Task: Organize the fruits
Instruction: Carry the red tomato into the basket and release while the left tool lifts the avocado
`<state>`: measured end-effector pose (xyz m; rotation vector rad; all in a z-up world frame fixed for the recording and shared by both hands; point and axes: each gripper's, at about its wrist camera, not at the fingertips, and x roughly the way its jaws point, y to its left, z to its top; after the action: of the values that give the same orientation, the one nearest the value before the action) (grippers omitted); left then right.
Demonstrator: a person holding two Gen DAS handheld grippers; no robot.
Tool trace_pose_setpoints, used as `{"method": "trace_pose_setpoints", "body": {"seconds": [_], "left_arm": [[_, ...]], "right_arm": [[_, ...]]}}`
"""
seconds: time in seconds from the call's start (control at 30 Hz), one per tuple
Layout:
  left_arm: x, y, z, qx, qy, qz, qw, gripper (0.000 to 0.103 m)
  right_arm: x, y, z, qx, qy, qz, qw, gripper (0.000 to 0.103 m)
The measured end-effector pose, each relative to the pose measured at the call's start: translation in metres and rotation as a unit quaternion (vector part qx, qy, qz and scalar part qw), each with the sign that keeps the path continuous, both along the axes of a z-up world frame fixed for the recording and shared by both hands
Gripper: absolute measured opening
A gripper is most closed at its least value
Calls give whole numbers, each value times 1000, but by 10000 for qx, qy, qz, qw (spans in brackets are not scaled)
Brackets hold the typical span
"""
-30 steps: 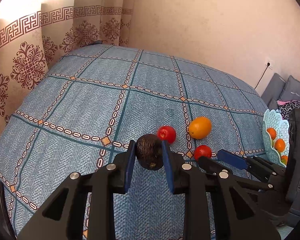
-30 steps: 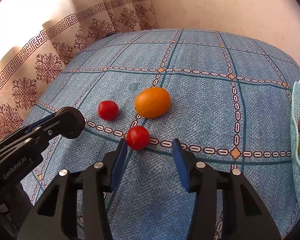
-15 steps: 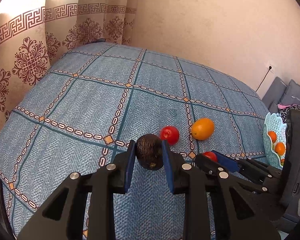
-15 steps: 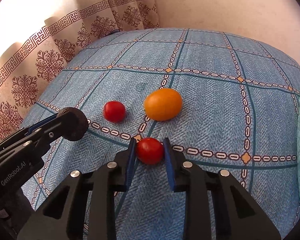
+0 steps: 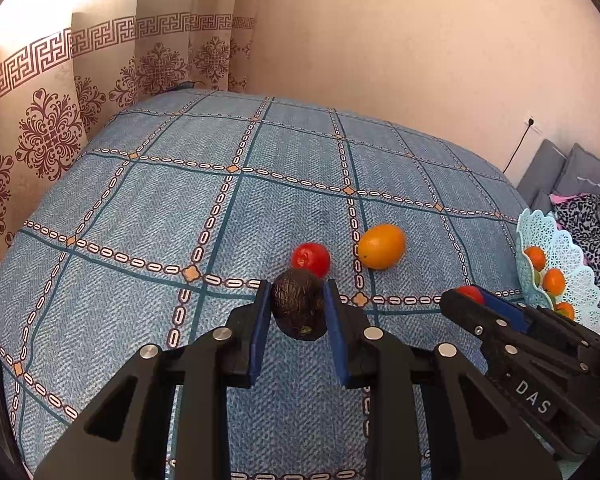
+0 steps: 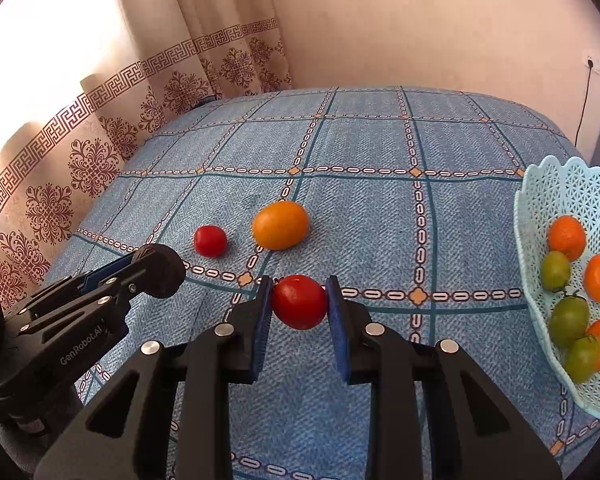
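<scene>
My left gripper (image 5: 296, 308) is shut on a dark brown avocado (image 5: 299, 309), held just above the blue checked bedspread (image 5: 180, 208). My right gripper (image 6: 298, 300) is shut on a red tomato (image 6: 299, 301), lifted a little off the cloth. A second red tomato (image 6: 209, 241) and an orange fruit (image 6: 281, 225) lie on the bedspread beyond both grippers. The light blue lattice basket (image 6: 540, 200) stands at the right with several orange and green fruits in it. In the left wrist view the right gripper (image 5: 470, 295) shows at the right, the tomato mostly hidden between its fingers.
A patterned curtain (image 5: 52, 128) hangs along the bed's left side and a plain wall (image 5: 380, 40) stands behind it. Grey cushions and patterned cloth (image 5: 580, 208) lie past the basket at the right. A cable runs down from a wall socket (image 5: 531, 122).
My right gripper closed on the nearer red tomato and lifted it off the bedspread toward the right. The left gripper kept still with the avocado.
</scene>
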<state>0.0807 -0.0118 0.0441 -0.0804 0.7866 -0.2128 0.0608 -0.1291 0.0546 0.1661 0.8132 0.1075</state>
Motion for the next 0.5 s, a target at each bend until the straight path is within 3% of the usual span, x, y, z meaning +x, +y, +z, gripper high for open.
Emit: {"method": "trace_pose_setpoints", "body": {"seconds": [0.5], "left_arm": [[-28, -42, 38, 99, -435, -448, 9980, 27]], "right_arm": [[-69, -88, 37, 19, -648, -1142, 9913, 27]]}}
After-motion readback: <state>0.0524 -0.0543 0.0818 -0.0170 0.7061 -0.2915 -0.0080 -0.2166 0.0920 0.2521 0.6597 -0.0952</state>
